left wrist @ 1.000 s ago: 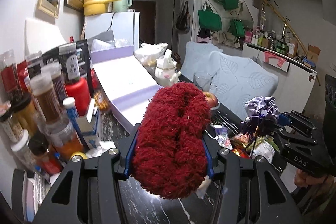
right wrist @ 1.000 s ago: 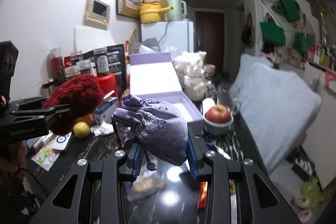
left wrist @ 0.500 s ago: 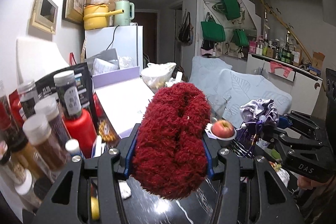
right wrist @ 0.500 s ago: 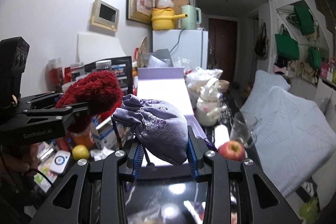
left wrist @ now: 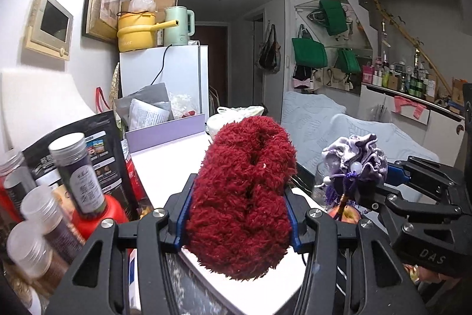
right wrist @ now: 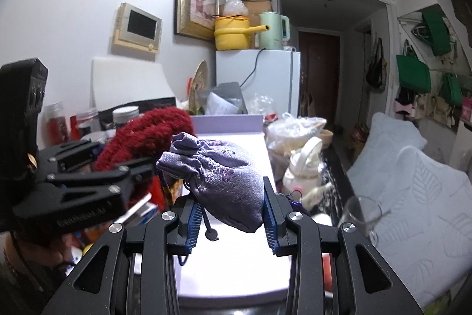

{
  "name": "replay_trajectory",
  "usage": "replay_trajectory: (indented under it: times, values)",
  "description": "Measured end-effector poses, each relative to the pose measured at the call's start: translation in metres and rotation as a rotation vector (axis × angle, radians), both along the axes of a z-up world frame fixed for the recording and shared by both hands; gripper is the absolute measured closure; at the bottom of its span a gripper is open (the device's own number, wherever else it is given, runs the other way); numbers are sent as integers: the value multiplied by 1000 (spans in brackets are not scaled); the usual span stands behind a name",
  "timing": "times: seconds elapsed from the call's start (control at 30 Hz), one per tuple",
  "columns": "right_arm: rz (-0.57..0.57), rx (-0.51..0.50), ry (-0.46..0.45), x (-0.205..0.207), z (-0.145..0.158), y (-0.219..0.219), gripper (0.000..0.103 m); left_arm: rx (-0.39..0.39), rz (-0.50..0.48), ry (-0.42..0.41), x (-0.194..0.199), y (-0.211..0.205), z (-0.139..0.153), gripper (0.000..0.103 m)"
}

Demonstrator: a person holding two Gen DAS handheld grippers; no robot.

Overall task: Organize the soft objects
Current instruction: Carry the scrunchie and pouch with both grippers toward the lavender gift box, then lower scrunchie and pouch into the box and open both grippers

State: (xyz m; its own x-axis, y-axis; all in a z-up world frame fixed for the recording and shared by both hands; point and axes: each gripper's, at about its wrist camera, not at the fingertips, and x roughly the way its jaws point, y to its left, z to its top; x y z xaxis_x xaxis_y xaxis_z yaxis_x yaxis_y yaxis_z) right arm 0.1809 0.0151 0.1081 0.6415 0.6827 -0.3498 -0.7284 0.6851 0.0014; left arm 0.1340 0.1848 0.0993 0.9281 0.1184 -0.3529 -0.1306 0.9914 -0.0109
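Your left gripper [left wrist: 240, 222] is clamped on the red fluffy piece [left wrist: 242, 197]; your right gripper [right wrist: 228, 216] pinches the pouch [right wrist: 221, 182]. Both hang over the lilac box [right wrist: 236, 259], open at 12 o'clock. Lower each inside before releasing, pouch cord clear of the rim.

Red fuzzy bundle [left wrist: 242, 197] clamped in left tongs [left wrist: 237, 223], right tongs' purple pouch [left wrist: 358, 160] just beside.

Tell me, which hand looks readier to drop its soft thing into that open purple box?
Probably the right gripper: its lilac pouch hangs over the purple box. The left gripper, clamping the red fluffy item, sits at the box's near-left edge.
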Motion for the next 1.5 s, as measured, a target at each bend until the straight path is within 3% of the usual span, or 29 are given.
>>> replay_trajectory:
  times: [0.23,0.37,0.5,1.03,1.4,1.5]
  values:
    - [-3,20,-5,41,-3,26,68,21,61,0,46,12,-8,53]
    - [-5,10,17,63,-11,38,68,-21,78,33,72,30,-18,53]
    - [-13,-22,37,78,-26,45,68,-6,101,72,91,37,-29,53]
    - [-109,-165,152,124,-72,59,68,-22,124,302,149,48,-97,53]
    - [-139,-241,198,139,-102,74,68,19,164,431,172,52,-133,53]
    - [-129,-239,248,147,-113,76,68,20,164,463,177,53,-141,53]
